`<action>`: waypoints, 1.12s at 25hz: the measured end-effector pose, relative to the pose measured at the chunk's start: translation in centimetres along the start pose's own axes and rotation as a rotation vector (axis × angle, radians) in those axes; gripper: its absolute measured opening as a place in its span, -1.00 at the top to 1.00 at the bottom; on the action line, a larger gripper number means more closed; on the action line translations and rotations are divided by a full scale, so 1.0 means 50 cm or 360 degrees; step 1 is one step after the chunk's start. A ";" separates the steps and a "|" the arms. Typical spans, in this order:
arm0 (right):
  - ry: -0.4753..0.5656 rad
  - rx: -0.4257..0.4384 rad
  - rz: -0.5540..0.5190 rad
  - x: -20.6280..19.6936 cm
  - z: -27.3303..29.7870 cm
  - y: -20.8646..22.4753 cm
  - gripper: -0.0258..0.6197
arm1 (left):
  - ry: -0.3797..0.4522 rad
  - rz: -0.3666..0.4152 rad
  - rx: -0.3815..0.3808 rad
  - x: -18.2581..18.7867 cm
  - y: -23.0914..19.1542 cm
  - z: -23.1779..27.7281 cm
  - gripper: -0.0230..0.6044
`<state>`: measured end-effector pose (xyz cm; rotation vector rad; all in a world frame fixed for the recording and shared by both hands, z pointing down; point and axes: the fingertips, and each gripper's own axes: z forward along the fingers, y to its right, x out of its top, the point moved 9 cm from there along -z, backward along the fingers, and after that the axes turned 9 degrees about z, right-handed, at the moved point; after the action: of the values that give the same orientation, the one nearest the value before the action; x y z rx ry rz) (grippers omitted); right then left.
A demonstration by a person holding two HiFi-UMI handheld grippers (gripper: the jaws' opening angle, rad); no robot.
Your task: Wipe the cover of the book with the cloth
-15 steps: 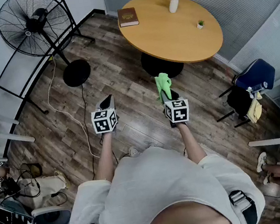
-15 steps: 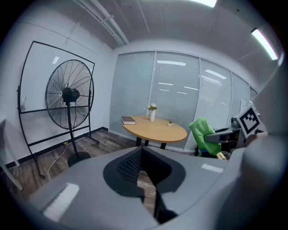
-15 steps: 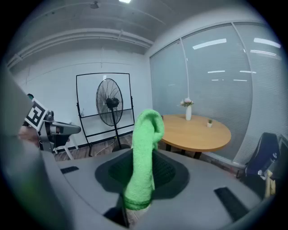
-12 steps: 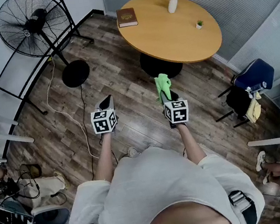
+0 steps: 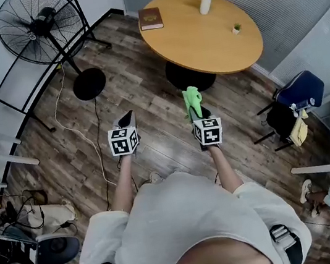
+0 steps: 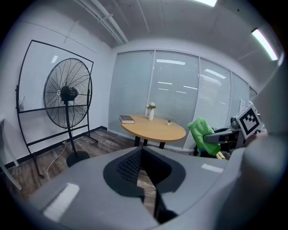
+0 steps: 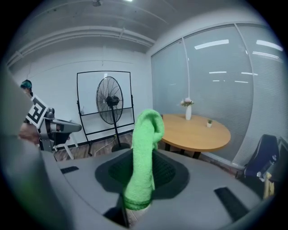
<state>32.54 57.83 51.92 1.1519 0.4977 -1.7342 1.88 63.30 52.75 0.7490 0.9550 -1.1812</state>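
Status: approach step, no wiping yet. We're standing on the wood floor [image 5: 144, 81], well apart from the round worktop [image 5: 212, 42]. The book [image 5: 150, 19] lies closed and flat near the worktop's far-left edge, untouched. Also on the worktop are a white vase [image 5: 205, 3] with flowers at the far side and a tiny potted plant [image 5: 236, 28], both apart from the book.

Right tongs [image 5: 194, 109]: clamped on the green cloth [image 5: 192, 98]. The right gripper view shows the cloth pinched low between the jaws, with the free end standing up and folding over at the top. The grip looks solid to us, but only a narrow bunch sticks out.

Left tongs [image 5: 127, 117]: jaws brought together, nothing between them in the left gripper view. We hold them out beside the right ones, both aimed roughly at the worktop.

Next, as we read it:
- Walk up to the worktop on the book side and skirt the standing fan [image 5: 41, 27] on the left.
- Bring the cloth down onto the cover. It's bunched, so we'd lay the free end across the cover rather than poke with the tip.
- The book looks light and loose on a smooth top, so it will likely slide under a stroke. We'd pin an edge with the left tongs first, then stroke.
- Keep strokes short of the vase.
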 end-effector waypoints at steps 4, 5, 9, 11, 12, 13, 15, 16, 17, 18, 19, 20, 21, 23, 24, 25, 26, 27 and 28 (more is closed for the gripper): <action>0.0005 0.0020 0.0031 0.000 0.003 0.017 0.59 | -0.0013 0.0002 0.0011 -0.001 0.016 0.009 0.90; 0.0004 0.0028 0.0032 0.000 0.005 0.021 0.59 | -0.0015 0.0008 0.0014 0.000 0.021 0.012 0.90; -0.0002 0.0054 0.0016 -0.002 0.015 0.038 0.59 | -0.0014 0.0013 0.0022 -0.002 0.041 0.023 0.90; -0.0010 0.0065 0.0009 -0.006 0.017 0.044 0.59 | -0.0024 0.0001 0.0027 -0.010 0.050 0.023 0.90; -0.0012 0.0071 0.0010 -0.008 0.018 0.046 0.59 | -0.0031 -0.0005 0.0029 -0.015 0.053 0.025 0.90; -0.0013 0.0075 0.0011 -0.008 0.020 0.048 0.59 | -0.0037 -0.0010 0.0031 -0.017 0.054 0.027 0.90; -0.0016 0.0081 0.0009 -0.007 0.025 0.054 0.59 | -0.0046 -0.0022 0.0033 -0.022 0.058 0.035 0.90; -0.0022 0.0082 0.0006 -0.008 0.028 0.056 0.59 | -0.0050 -0.0029 0.0033 -0.024 0.059 0.039 0.90; -0.0028 0.0084 0.0004 -0.008 0.032 0.058 0.59 | -0.0053 -0.0036 0.0034 -0.027 0.059 0.043 0.90; -0.0034 0.0085 0.0004 -0.009 0.036 0.060 0.59 | -0.0056 -0.0040 0.0035 -0.028 0.058 0.048 0.90; -0.0037 0.0086 0.0003 -0.009 0.041 0.063 0.59 | -0.0059 -0.0042 0.0037 -0.029 0.057 0.053 0.90; -0.0038 0.0089 0.0003 -0.009 0.045 0.066 0.59 | -0.0061 -0.0042 0.0039 -0.029 0.057 0.058 0.90; -0.0037 0.0092 0.0002 -0.008 0.049 0.069 0.59 | -0.0063 -0.0040 0.0040 -0.029 0.057 0.063 0.90; -0.0036 0.0096 0.0003 -0.008 0.060 0.074 0.59 | -0.0070 -0.0036 0.0040 -0.030 0.054 0.076 0.90; -0.0037 0.0096 0.0004 -0.007 0.067 0.076 0.59 | -0.0075 -0.0034 0.0038 -0.030 0.050 0.083 0.90; -0.0039 0.0095 0.0005 -0.005 0.075 0.078 0.59 | -0.0080 -0.0033 0.0035 -0.029 0.046 0.091 0.90; -0.0041 0.0095 0.0005 -0.002 0.084 0.080 0.59 | -0.0083 -0.0032 0.0033 -0.028 0.041 0.099 0.90; -0.0042 0.0094 0.0005 0.002 0.093 0.082 0.59 | -0.0084 -0.0031 0.0029 -0.025 0.036 0.109 0.90; -0.0043 0.0093 0.0005 0.007 0.103 0.084 0.59 | -0.0083 -0.0032 0.0026 -0.022 0.031 0.120 0.90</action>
<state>33.73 51.91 54.73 1.1682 0.4312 -1.7698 4.56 58.85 56.26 0.7197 0.9124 -1.2214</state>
